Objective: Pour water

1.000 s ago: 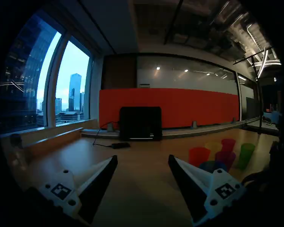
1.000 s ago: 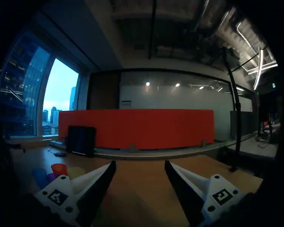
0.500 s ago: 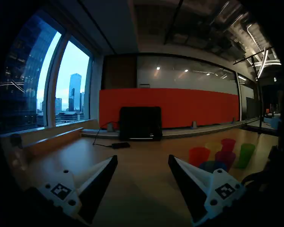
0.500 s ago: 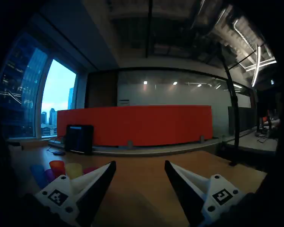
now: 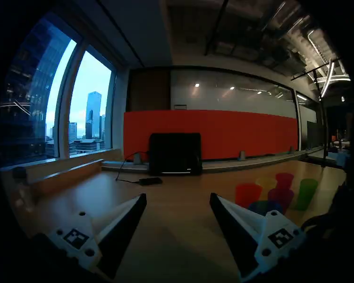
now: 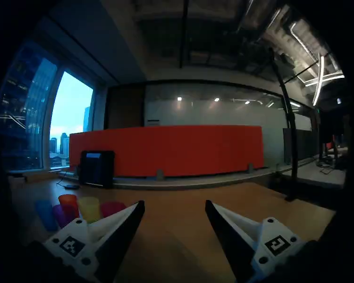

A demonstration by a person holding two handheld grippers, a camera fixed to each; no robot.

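Nothing grabbed: left gripper (image 5: 177,195) and right gripper (image 6: 173,203) both have fingers spread wide.
Those coloured cups (image 5: 277,194) just past the left one's right finger are probably light, squashy plastic, so I'd pinch mid-wall, gently.

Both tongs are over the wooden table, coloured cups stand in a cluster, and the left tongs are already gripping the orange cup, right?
Not quite. The left gripper view shows the left tongs open and empty; the orange cup stands untouched farther off. The rest holds: both tongs, the right tongs included, are over the wooden table, and the coloured cups stand clustered.
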